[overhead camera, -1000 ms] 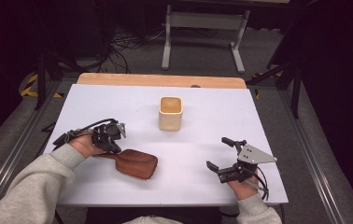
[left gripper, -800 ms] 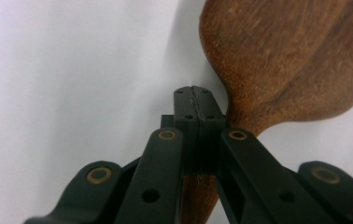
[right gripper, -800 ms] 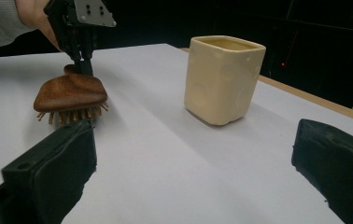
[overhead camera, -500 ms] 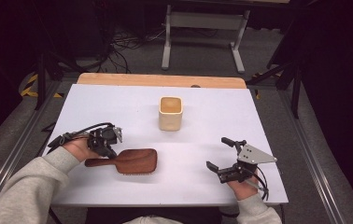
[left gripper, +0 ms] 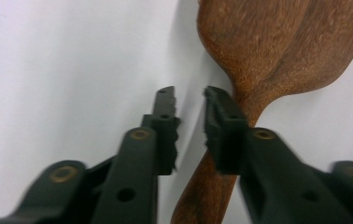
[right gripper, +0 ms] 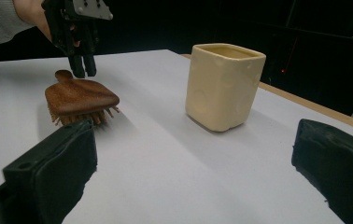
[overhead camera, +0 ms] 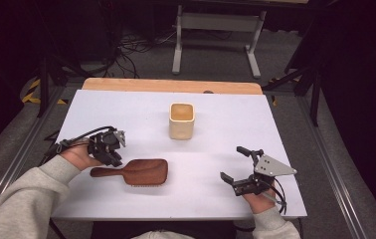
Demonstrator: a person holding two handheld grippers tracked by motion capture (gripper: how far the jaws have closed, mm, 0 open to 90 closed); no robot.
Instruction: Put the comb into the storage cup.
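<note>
Wooden hairbrush (overhead camera: 139,172) lying bristles-down on the white worktop (overhead camera: 285,124), near the person's side and left of centre, its handle pointing toward the left gripper (overhead camera: 110,149). The brush rests free — in the left gripper view its handle (left gripper: 202,196) passes under the right-hand jaw and nothing is clamped between the jaws. The left gripper's jaws have just been opening: a narrow gap stands between them, with bare worktop showing through it, and the gripper hangs just above the handle end. A second ago the same gripper stood at the handle with the brush lying at a slant; the brush now lies level across the worktop and a little farther left. This reads as a release after a short repositioning, so the brush is probably set down where it was wanted, or about to be regripped.

Cream square cup (overhead camera: 181,120) upright behind the brush, well apart from it. Right gripper (overhead camera: 239,165) rests at the near right corner — jaws wide apart, holding nothing, as the right gripper view confirms.
</note>
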